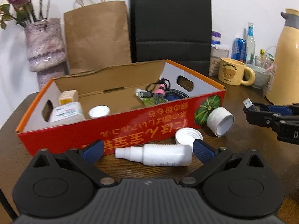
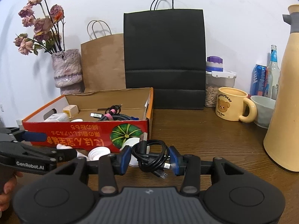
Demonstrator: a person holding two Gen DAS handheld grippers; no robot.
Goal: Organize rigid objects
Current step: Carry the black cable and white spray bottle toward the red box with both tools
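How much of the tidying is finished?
Partly. In the red box already: a pill bottle, a cap and braided cables. The right gripper holds a black cable. The spray bottle, lid and white tube wait outside.

Tabletop inventory, counted by kind

Grippers: two, left gripper (image 1: 147, 148) and right gripper (image 2: 150, 157). Cardboard box (image 1: 119, 123): one. Paper bags: two, a brown bag (image 1: 97, 35) and a black bag (image 1: 172, 22). Loose white caps: two visible, one cap inside the box (image 1: 99, 111) and one cap on the table (image 1: 188, 135). White spray bottle (image 1: 158, 155): one. White tube (image 1: 221, 121): one. Pill bottle (image 1: 66, 113): one. Small cream cube (image 1: 68, 96): one. Cable bundles: two, a braided bundle (image 1: 164, 93) in the box and a black cable (image 2: 151, 154). Mug (image 2: 232, 106): one. Vase (image 2: 66, 71): one. Thermos jug (image 2: 286, 100): one. Soda can (image 2: 259, 80): one. Glass bottle (image 2: 273, 69): one. Bowl (image 2: 263, 110): one.
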